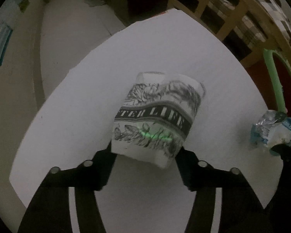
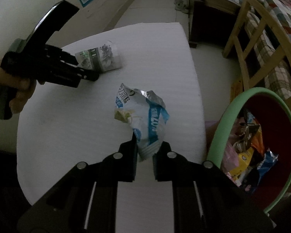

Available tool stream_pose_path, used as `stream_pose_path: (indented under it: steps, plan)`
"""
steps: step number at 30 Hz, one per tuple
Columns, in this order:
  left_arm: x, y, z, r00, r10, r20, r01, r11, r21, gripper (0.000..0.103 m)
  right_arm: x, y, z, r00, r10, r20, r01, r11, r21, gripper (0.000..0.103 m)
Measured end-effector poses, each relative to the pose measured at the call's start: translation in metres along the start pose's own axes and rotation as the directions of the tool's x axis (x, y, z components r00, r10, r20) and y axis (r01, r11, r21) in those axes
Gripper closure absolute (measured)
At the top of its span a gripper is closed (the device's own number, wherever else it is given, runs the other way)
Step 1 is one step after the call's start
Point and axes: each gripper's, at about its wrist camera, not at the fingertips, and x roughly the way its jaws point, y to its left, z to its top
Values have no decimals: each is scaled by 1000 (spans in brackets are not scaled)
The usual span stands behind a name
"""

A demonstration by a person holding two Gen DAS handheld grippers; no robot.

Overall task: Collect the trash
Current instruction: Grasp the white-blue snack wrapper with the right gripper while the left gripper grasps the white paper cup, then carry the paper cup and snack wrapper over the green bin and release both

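Observation:
A paper cup printed with black flowers and lettering lies on its side on the white table. My left gripper points straight down, and its two pads press the cup's near end from both sides. In the right wrist view a hand holds that gripper over the same cup. My right gripper is shut on the crimped end of a crumpled blue and white snack wrapper, held above the table near its right edge. The left wrist view shows the wrapper at far right.
A green-rimmed bin with a red inside stands just right of the table and holds several wrappers. Its rim also shows at the right of the left wrist view. A wooden chair and a bed with a plaid quilt stand behind.

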Motion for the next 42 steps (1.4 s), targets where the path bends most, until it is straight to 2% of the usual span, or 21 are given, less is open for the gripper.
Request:
stream_pose_path:
  steps: [5, 12, 25, 33, 42]
  plan:
    - [-8, 7, -25, 998, -42, 44, 46, 994, -95, 53, -3, 3, -2, 1000, -10, 4, 10, 1000, -9, 90]
    - [-33, 8, -70, 994, -41, 102, 61, 976, -209, 53, -15, 12, -9, 1000, -6, 27, 7, 1000, -26, 90]
    - [-90, -47, -128, 983, 24, 182, 31, 956, -292, 53, -58, 21, -38, 997, 6, 81, -3, 1000, -31, 90]
    - [-109, -89, -132, 973, 16, 232, 56, 952, -302, 53, -89, 5, -58, 993, -10, 116, 13, 1000, -20, 90]
    - [-110, -137, -106, 967, -27, 255, 97, 958, -268, 53, -112, -35, -72, 989, -49, 137, 46, 998, 30, 90]
